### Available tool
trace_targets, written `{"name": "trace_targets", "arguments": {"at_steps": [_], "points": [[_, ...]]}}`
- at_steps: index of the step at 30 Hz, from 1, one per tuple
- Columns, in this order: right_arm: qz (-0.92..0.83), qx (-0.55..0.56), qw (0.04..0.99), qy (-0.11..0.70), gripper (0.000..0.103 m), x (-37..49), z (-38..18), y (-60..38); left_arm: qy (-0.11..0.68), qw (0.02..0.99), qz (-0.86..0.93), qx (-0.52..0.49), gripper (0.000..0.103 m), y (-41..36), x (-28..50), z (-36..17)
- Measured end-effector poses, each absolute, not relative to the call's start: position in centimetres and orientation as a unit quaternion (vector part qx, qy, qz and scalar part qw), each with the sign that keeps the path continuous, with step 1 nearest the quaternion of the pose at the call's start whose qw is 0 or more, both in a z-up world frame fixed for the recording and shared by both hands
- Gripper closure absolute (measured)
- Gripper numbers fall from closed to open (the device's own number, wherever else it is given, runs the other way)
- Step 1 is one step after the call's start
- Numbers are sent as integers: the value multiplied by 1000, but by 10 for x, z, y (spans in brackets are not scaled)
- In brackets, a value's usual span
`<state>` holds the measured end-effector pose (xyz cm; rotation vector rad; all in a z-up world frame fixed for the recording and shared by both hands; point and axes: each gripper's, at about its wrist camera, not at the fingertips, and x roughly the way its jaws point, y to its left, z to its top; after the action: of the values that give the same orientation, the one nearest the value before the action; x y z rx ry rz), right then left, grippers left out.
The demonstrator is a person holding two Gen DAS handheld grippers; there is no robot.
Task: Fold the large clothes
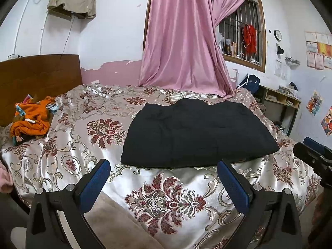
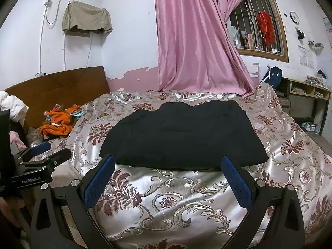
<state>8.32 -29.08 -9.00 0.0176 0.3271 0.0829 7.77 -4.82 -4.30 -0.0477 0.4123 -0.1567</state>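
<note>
A black garment [image 1: 197,132] lies folded into a flat rectangle on the floral bedspread [image 1: 161,201]; it also shows in the right wrist view [image 2: 182,137]. My left gripper [image 1: 164,166] is open and empty, held just short of the garment's near edge. My right gripper [image 2: 168,161] is open and empty, its fingertips level with that same near edge. The right gripper also shows at the right edge of the left wrist view [image 1: 315,151], and the left gripper shows at the left of the right wrist view [image 2: 49,151].
A heap of orange clothes [image 1: 33,120] lies by the wooden headboard [image 1: 39,78]. A pink curtain [image 1: 182,41] hangs behind the bed. A shelf unit [image 1: 280,103] stands to the right. A barred window [image 2: 257,27] is on the far wall.
</note>
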Motion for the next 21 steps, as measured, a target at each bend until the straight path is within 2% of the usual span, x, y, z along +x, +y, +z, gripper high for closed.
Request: {"name": "trace_targets", "arguments": {"at_steps": [21], "points": [[42, 9, 986, 162, 2, 84, -88, -289, 206, 975, -77, -26, 0, -48, 78, -43]]}}
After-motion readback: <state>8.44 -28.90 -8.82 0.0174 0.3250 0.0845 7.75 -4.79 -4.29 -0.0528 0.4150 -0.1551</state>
